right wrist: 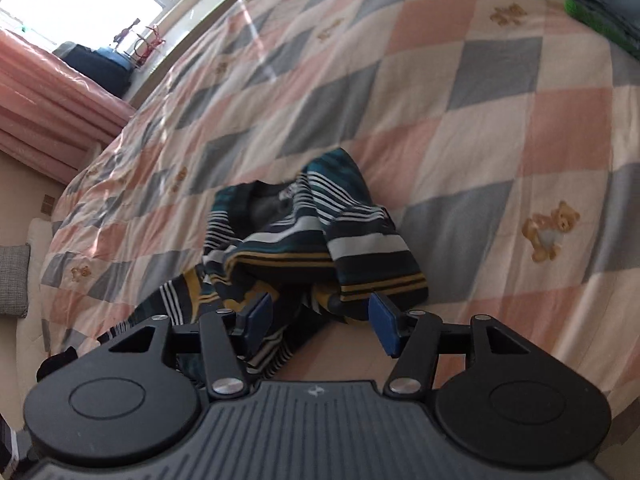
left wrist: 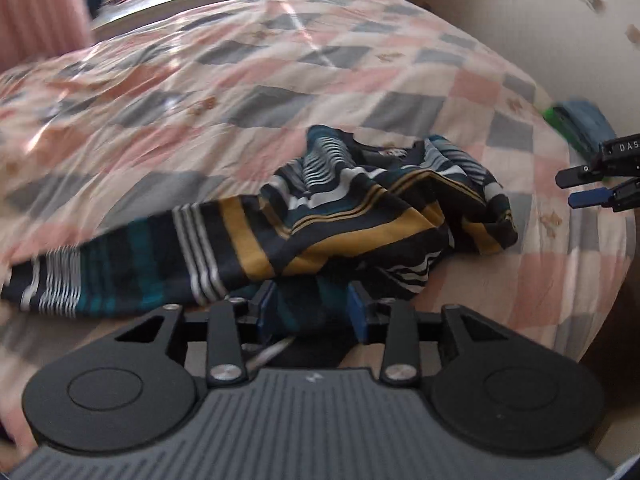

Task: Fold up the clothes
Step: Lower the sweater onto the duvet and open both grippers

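A crumpled striped shirt (left wrist: 360, 208), dark navy with teal, white and mustard bands, lies on the checked quilt (left wrist: 240, 80). My left gripper (left wrist: 312, 312) is shut on a bunch of its fabric; a stretch of cloth trails to the left over the fingers, blurred. My right gripper (left wrist: 576, 189) shows at the right edge of the left wrist view, apart from the shirt. In the right wrist view the right gripper (right wrist: 320, 320) stands open at the near edge of the shirt (right wrist: 304, 240), with cloth lying under and between its blue pads (right wrist: 384, 328).
The pink, grey and cream quilt (right wrist: 460, 120) covers the whole bed. A folded blue and green pile (right wrist: 604, 4) sits at the far right corner of the bed, the same pile (left wrist: 580, 124) showing beyond the right gripper. Pink curtains (right wrist: 48, 112) and a window are on the left, with a grey cushion (right wrist: 14, 280) below.
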Tool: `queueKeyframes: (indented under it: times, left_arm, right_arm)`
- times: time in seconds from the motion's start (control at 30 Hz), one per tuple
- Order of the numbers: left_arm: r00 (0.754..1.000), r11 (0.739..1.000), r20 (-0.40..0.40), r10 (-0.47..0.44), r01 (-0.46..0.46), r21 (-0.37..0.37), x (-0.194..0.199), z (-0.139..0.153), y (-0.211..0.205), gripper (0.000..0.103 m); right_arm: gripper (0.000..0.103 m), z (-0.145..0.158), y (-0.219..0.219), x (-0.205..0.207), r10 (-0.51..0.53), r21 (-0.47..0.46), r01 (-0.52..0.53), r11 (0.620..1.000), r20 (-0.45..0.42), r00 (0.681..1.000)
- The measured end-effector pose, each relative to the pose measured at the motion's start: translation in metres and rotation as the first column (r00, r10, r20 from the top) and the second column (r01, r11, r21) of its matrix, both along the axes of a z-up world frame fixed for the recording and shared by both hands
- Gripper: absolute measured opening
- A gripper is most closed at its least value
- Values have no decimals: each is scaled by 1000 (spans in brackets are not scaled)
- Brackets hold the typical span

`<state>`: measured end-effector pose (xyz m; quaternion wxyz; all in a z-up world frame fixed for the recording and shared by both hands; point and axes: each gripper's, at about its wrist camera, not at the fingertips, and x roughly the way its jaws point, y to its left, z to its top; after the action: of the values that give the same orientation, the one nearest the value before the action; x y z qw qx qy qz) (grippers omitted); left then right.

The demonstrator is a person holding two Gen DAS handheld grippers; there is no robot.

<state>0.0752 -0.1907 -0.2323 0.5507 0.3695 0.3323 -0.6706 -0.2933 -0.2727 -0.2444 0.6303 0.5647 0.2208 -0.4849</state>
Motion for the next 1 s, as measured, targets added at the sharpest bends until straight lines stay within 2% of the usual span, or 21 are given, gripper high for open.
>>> queueKeyframes:
  times: [0.13,0.3,0.5,0.63,1.0]
  left_arm:
    - [984,984,52,-168,164,76,-17,-30,-48,39]
    - [947,948,131,-294,272,162,-25,-54,-75,39]
    - [933,926,130,-336,302,224,-25,-65,-83,41]
    - [924,916,130,-360,324,236,-21,-69,-84,42]
    - [924,917,158,-347,300,263,-3,-75,-86,47]
  right_arm:
    - [59,-24,10,-10,-42,29,42,999,2,999]
    - [61,-44,16,7,-41,79,46,996,-66,997]
    - [62,-50,20,33,-37,130,50,990,-99,994]
    - [67,-51,21,46,-17,129,33,991,-121,992]
    - [68,-57,17,56,19,140,2,990,-151,988]
